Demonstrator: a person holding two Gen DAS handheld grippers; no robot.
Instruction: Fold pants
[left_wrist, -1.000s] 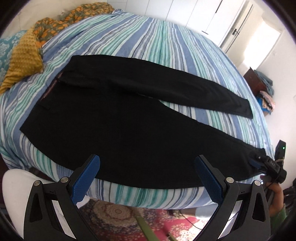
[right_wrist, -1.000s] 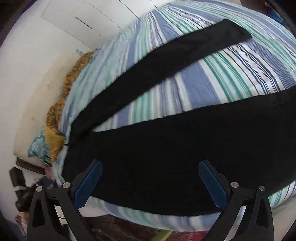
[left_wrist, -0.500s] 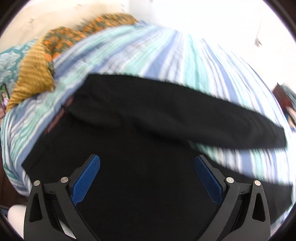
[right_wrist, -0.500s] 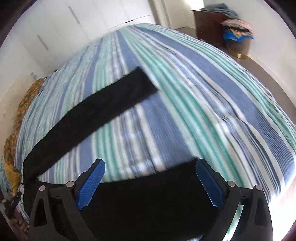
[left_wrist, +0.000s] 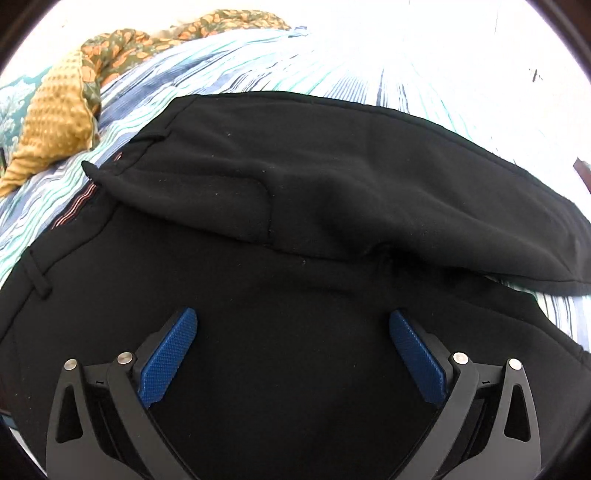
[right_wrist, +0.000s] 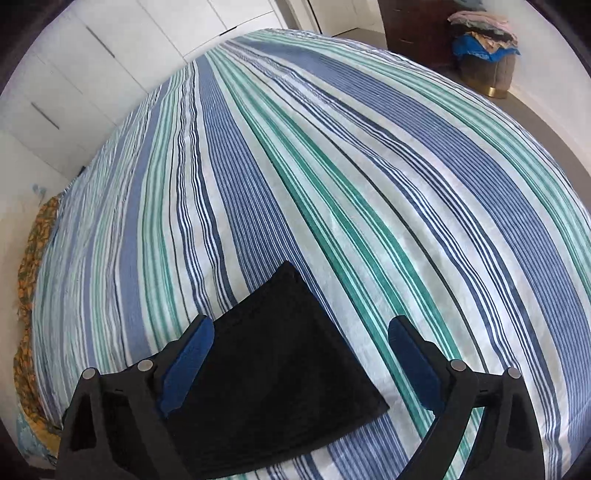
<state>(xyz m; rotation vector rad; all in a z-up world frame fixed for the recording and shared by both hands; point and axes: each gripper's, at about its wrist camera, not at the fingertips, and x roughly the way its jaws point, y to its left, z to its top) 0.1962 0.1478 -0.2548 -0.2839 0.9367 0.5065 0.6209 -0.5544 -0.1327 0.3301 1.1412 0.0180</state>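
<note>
Black pants (left_wrist: 295, 206) lie spread flat on a striped bed (left_wrist: 229, 70), waistband at the left and legs running right. My left gripper (left_wrist: 291, 350) is open and empty, close above the seat area near the crotch seam. In the right wrist view, my right gripper (right_wrist: 299, 362) is open and empty over the hem end of one black pant leg (right_wrist: 273, 369), which lies flat on the striped sheet (right_wrist: 332, 166). I cannot tell whether either gripper touches the cloth.
A mustard dotted pillow (left_wrist: 51, 125) and an orange-patterned blanket (left_wrist: 155, 37) lie at the head of the bed. White wardrobe doors (right_wrist: 92, 66) stand beyond the bed. A dark dresser and a basket of clothes (right_wrist: 484, 55) stand at the far right.
Both grippers have moved forward and down toward the pants. The left now sits over the seat; the right now sits over a leg hem. Both stayed open.
</note>
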